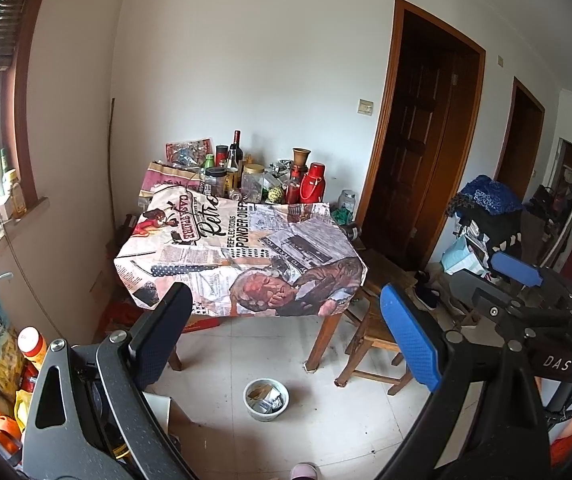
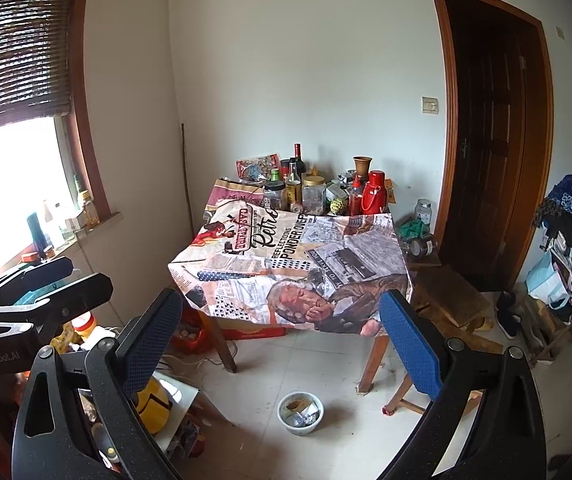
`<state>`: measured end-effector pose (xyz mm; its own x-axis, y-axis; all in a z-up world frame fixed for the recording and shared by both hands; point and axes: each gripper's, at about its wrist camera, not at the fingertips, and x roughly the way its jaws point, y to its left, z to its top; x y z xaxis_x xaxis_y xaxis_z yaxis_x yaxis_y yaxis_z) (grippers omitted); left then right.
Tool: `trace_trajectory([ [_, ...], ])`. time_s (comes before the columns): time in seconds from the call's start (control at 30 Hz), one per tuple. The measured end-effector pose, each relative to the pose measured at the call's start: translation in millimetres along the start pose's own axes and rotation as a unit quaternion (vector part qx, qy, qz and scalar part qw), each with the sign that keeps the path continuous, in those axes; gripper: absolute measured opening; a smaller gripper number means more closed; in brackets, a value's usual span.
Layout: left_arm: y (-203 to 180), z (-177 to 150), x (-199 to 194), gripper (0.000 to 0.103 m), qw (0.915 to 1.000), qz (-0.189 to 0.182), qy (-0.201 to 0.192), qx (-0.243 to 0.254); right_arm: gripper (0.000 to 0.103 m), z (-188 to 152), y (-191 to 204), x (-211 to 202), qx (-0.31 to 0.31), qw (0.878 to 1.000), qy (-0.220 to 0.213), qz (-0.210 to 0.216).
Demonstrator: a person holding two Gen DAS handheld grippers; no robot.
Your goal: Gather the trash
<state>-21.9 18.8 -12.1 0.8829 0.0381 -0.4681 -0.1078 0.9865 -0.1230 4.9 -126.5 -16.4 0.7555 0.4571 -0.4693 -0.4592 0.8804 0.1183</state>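
Both claws hang high over the tiled floor, facing the bench [image 1: 242, 256]. The left claw [image 1: 286, 332] gapes wide with nothing between its fingers; the right claw [image 2: 282, 340] is just as wide and bare. The bowl [image 1: 266, 399] of trash scraps sits on the floor in front of the bench, near its front leg [image 1: 321, 340], well apart from both claws.

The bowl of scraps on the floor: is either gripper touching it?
Apart. In both wrist views the bowl sits on the floor tiles between and beyond the open fingers of the left gripper and right gripper, untouched.
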Motion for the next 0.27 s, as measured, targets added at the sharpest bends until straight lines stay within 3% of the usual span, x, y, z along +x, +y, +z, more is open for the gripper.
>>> trace_trajectory([
  [0.27,0.6,2.9,6.7,0.095,1.0000,0.004,0.002,0.000,0.098,0.8,-1.0,3.8,0.002,1.000,0.004,0.001],
])
